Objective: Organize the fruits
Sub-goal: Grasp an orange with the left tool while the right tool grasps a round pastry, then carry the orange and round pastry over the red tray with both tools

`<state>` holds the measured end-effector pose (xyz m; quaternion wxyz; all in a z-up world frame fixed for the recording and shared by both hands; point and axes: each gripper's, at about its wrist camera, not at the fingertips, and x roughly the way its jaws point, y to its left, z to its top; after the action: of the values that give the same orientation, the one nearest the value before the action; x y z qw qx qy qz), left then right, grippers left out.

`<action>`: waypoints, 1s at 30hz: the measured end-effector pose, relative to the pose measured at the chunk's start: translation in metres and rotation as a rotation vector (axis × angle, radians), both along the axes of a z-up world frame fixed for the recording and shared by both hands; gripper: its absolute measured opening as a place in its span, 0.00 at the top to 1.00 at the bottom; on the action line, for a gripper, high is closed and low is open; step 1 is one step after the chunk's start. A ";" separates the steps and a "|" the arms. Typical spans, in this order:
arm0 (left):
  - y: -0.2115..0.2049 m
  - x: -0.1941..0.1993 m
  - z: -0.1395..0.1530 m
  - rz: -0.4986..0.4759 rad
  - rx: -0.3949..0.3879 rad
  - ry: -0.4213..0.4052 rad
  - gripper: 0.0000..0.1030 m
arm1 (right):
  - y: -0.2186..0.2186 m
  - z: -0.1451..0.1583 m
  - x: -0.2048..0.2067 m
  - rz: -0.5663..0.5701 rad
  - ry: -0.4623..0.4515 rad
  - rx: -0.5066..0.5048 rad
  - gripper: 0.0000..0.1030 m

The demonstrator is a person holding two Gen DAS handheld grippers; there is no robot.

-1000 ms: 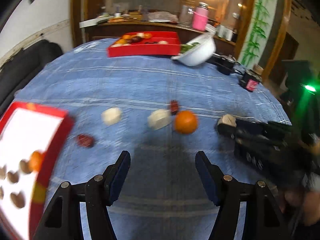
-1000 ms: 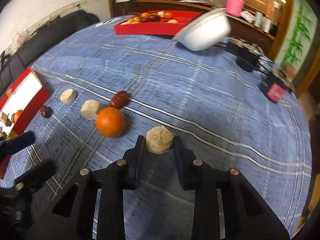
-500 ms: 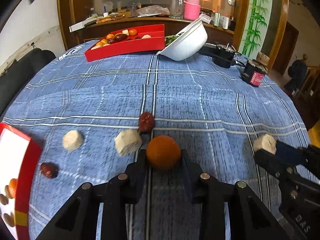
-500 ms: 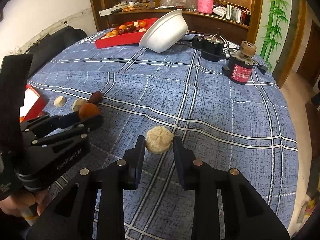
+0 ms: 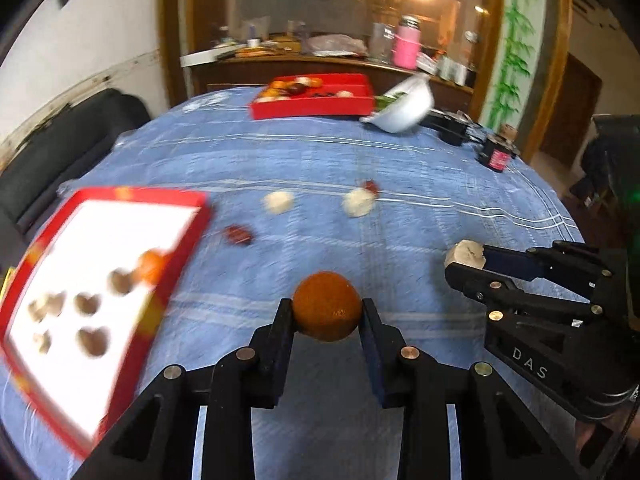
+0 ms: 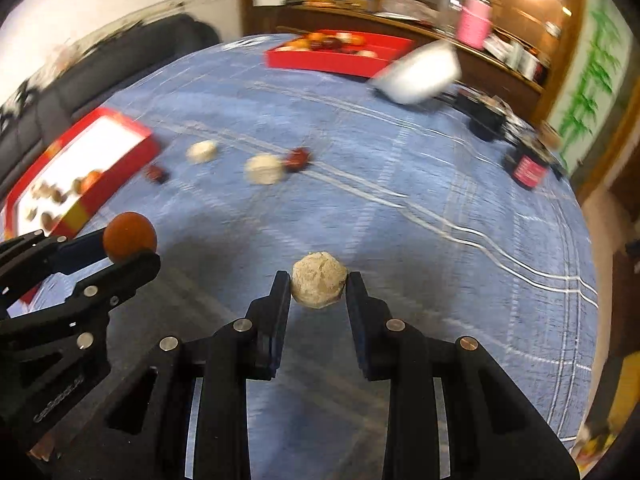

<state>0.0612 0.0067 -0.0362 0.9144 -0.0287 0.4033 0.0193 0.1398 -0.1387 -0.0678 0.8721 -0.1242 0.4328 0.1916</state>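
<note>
My left gripper (image 5: 326,312) is shut on an orange (image 5: 327,306) and holds it above the blue cloth. The right gripper (image 6: 318,286) is shut on a pale beige ball (image 6: 319,284), also lifted. In the left wrist view the right gripper (image 5: 466,258) shows at the right with the beige ball (image 5: 464,252). In the right wrist view the left gripper (image 6: 132,246) shows at the left with the orange (image 6: 129,235). A red-rimmed white tray (image 5: 188,236) with small fruits lies at the left. On the cloth lie two pale balls (image 5: 278,202) (image 5: 358,204) and two dark red dates (image 5: 238,235) (image 5: 370,186).
A red tray (image 5: 312,110) of mixed fruit stands at the table's far side, with a tilted white bowl (image 5: 404,110) beside it. A dark jar with a red label (image 5: 496,156) and black devices (image 5: 448,128) sit at the far right. A dark sofa (image 5: 60,148) lies beyond the left edge.
My left gripper closed on the orange and lifted it toward the near tray at the left. The right gripper kept the beige ball and moved along with it.
</note>
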 end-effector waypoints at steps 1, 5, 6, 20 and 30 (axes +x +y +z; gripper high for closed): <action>0.011 -0.009 0.002 0.019 -0.002 -0.002 0.69 | 0.008 0.001 -0.005 0.018 -0.004 -0.010 0.74; 0.059 -0.039 0.009 0.115 -0.022 -0.018 0.69 | 0.060 0.008 -0.033 0.134 -0.016 -0.078 0.74; 0.072 -0.046 0.010 0.142 -0.027 -0.024 0.69 | 0.071 0.009 -0.039 0.160 -0.017 -0.091 0.74; 0.200 -0.095 0.021 0.405 -0.062 -0.073 0.70 | 0.223 0.028 -0.083 0.450 -0.052 -0.209 0.73; 0.247 -0.090 0.013 0.503 -0.070 -0.059 0.70 | 0.279 0.022 -0.080 0.509 -0.042 -0.224 0.73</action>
<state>-0.0290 0.2533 -0.0235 0.8906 -0.1604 0.3570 0.2316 0.0594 0.1401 -0.0457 0.7856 -0.3283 0.3880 0.3529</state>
